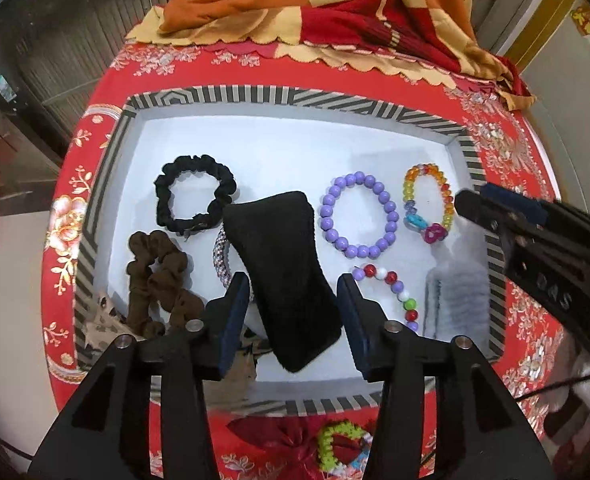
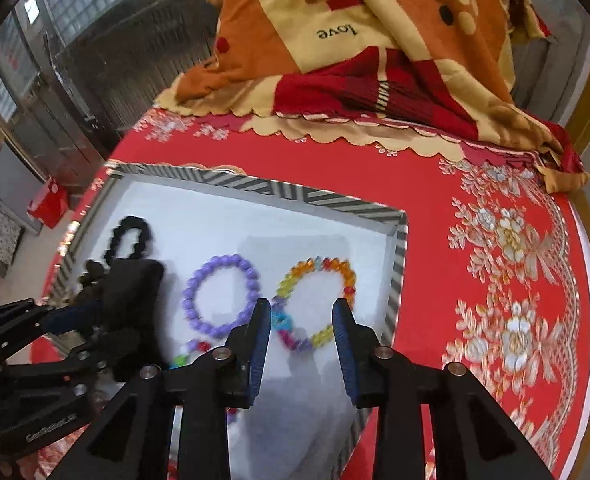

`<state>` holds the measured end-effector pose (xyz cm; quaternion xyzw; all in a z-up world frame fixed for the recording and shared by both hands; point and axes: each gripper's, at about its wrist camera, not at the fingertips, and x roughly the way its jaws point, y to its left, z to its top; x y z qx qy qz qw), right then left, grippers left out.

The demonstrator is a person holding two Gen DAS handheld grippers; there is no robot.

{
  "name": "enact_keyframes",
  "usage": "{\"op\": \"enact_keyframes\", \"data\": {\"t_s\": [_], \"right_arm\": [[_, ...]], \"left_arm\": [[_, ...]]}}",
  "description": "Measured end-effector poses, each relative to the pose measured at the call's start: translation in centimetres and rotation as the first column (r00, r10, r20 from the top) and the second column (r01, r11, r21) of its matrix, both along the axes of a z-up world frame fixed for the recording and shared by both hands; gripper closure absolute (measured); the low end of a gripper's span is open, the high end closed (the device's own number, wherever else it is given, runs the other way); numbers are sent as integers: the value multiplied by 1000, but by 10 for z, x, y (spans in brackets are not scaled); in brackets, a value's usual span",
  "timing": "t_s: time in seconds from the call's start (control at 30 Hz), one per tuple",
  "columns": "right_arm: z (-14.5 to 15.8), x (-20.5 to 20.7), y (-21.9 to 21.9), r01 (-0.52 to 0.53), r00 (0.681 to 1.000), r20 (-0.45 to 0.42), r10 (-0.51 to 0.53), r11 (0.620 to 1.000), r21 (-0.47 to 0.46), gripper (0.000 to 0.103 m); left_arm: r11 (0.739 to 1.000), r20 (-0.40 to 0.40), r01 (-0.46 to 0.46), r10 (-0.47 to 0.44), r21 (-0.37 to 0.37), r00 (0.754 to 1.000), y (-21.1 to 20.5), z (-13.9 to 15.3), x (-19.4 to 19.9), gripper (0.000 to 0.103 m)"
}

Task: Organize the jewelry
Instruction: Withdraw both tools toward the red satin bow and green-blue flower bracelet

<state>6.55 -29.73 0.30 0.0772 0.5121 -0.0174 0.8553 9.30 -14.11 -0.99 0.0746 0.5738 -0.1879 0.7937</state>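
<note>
My left gripper (image 1: 293,312) points forward and down, its two blue-padded fingers (image 1: 233,320) spread wide apart and level with each other, closed on nothing. My right gripper (image 2: 302,344) is likewise parted, pads facing each other across a clear gap, tilted downward. From the left camera I see my right gripper (image 1: 495,208) coming in from the right side, low and angled inward; from the right camera the left gripper (image 2: 75,316) sits at the left edge.
</note>
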Motion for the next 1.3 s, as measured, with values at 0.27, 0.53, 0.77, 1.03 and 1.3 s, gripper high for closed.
{"op": "enact_keyframes", "data": {"t_s": [0.27,0.53,0.77,1.03,1.3], "right_arm": [[21,-47,9,29,999,41,-29,1000,3,72],[37,-99,15,39,996,83,-39,999,10,64],[33,-138,23,30,996,78,-31,999,15,64],[31,-168,31,7,997,75,-9,1000,30,64],[31,-185,39,-19,998,68,18,1000,24,64]], "left_arm": [[1000,64,-28,28,-5,998,16,27,-26,54],[999,111,-47,47,-1,993,27,43,-61,54],[997,130,-71,69,10,989,33,48,-97,54],[995,141,-103,99,17,985,40,50,-132,54],[991,142,-130,126,22,982,48,50,-155,54]]}}
